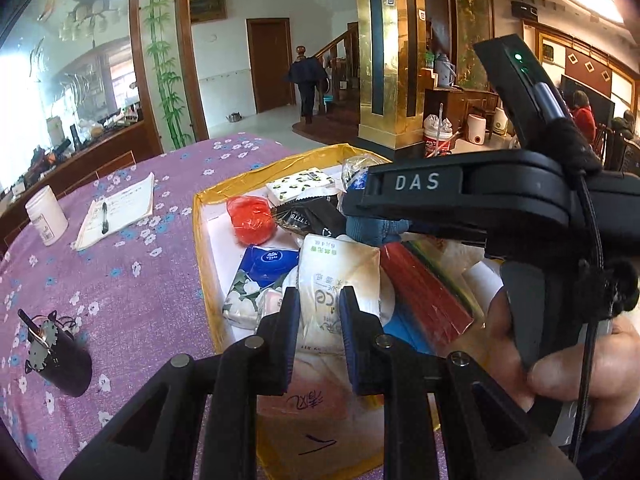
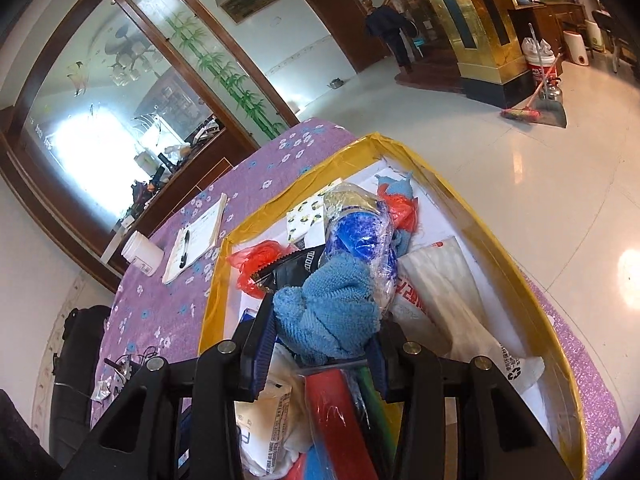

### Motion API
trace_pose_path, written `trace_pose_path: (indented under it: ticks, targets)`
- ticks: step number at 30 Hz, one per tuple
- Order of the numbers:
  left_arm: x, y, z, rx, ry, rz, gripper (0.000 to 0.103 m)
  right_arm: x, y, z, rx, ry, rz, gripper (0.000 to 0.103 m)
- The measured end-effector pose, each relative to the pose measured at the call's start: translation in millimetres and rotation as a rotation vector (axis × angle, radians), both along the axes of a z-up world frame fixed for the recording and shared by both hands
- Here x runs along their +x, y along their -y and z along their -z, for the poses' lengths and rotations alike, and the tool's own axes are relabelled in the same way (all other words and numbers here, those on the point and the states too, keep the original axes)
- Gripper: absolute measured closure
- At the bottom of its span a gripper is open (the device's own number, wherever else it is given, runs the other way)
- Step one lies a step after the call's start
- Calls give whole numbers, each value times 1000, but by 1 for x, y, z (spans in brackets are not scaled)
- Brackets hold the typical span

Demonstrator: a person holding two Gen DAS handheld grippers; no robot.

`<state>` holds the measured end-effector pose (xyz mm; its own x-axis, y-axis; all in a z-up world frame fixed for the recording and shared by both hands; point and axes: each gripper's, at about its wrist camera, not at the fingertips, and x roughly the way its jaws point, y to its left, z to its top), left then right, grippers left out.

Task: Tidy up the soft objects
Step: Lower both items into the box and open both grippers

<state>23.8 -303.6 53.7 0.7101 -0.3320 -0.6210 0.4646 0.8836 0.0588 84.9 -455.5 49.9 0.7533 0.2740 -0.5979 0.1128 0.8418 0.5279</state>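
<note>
A white jar point(image 1: 47, 220) stood on the purple flowered tablecloth point(image 1: 132, 280) at nine o'clock, just beside a notepad point(image 1: 120, 208) bearing a black pen point(image 1: 105, 217). A dark cylinder point(image 1: 60, 356) sat at eight o'clock. A broom point(image 2: 532, 100) leaned against a bucket point(image 2: 538, 65) at one o'clock.

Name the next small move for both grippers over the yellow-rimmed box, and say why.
Probably lift both straight up a little. The left gripper is shut on the white tissue pack, and the right gripper is shut on the blue terry cloth; both items sit in the crowded yellow-rimmed box among loose wrappers that sideways pulling could drag.
</note>
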Motion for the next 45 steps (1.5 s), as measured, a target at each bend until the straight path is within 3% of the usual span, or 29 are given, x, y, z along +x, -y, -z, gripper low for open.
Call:
trace_pose_path:
  ticks: [37, 45]
  targets:
    - [-14, 4, -3, 33, 79, -14, 81, -12, -8, -4, -82, 48, 21, 53]
    - [-17, 5, -4, 33, 94, -16, 78, -13, -9, -5, -95, 49, 23, 47]
